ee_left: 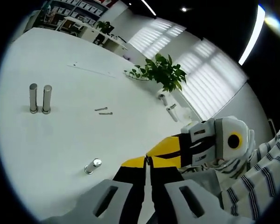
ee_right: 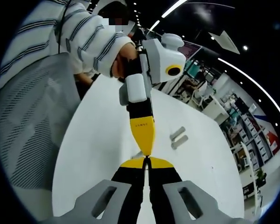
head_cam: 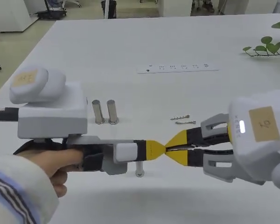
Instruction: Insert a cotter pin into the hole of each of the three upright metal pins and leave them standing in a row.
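The white table [head_cam: 130, 46] carried all of the work; the left claw [head_cam: 159, 150], held in a hand [head_cam: 56, 164] with a striped sleeve, and the right claw [head_cam: 171, 148] hung above its near part, pointing at each other with their yellow tips touching; the jaws of each claw lay pressed together, and whether anything thin was pinched between them could not be told; a leafy plant [head_cam: 268, 45] lay at the far right edge of the table; a white power strip [head_cam: 178, 68] lay flat further back; two metal pins [head_cam: 98, 112] [head_cam: 113, 111] stood upright just beside each other behind the left claw; a third metal pin [head_cam: 139, 171] sat apart from them, nearer the person and partly hidden under the left claw, and whether it stood or lay could not be told; two cotter pins [head_cam: 179, 117] [head_cam: 185, 122] lay side by side on the table, right of the upright pair and behind the right claw.
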`<action>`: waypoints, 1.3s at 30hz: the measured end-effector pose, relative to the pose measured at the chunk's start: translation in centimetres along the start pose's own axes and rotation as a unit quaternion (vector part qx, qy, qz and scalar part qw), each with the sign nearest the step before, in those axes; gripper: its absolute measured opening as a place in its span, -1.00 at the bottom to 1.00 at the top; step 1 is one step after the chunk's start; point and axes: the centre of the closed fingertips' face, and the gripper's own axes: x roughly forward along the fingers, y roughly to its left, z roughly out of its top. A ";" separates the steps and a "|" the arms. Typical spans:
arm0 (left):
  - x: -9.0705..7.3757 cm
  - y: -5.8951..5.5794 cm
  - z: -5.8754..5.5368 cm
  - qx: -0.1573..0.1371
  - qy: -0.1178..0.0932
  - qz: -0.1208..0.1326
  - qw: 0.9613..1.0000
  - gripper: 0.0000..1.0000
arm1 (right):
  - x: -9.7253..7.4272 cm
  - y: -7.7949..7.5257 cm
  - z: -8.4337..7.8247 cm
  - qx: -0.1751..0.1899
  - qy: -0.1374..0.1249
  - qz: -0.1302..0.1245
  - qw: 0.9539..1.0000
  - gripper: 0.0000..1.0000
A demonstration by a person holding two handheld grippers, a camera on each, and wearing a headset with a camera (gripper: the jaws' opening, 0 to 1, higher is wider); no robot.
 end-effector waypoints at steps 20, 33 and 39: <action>0.1 0.0 0.0 0.032 -0.014 -0.002 0.999 -0.91 | -0.1 -0.5 0.0 -0.001 0.004 -0.011 1.000 -0.96; -0.2 -0.5 0.9 -0.005 -0.050 -0.027 0.998 -0.90 | 0.1 -0.3 -0.2 -0.001 0.008 -0.010 1.000 -0.96; -0.3 -0.4 0.7 -0.010 -0.047 -0.028 0.998 -0.92 | 0.1 -0.3 0.0 -0.001 0.006 -0.014 1.000 -0.96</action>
